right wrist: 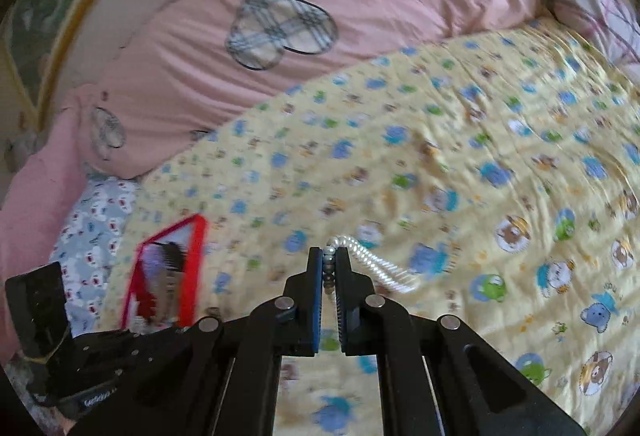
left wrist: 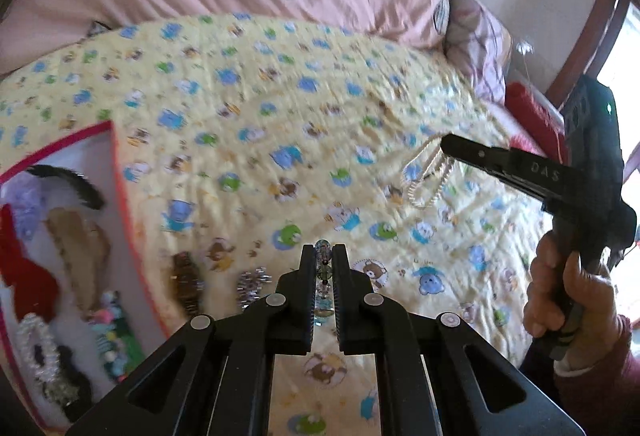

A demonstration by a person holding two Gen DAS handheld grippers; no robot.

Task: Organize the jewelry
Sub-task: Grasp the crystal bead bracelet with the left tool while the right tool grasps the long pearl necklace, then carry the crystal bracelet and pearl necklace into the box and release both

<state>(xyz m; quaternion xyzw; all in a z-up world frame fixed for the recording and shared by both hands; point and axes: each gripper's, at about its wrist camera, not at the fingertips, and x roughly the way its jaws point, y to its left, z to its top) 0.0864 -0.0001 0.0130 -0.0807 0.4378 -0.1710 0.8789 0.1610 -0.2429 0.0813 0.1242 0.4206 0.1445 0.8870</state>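
Left gripper (left wrist: 324, 256) level over the quilt (left wrist: 280, 116), pinching a bead bracelet (left wrist: 322, 268); red-rimmed box (left wrist: 116, 172) at its left. Right gripper (right wrist: 329, 264) raised, clamped on a pearl necklace (right wrist: 376, 264) dangling above the quilt.

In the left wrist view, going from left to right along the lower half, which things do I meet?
Red-edged box → brown clip → silver clip → bead strand in the left gripper → pearl necklace hanging from the right gripper → hand.
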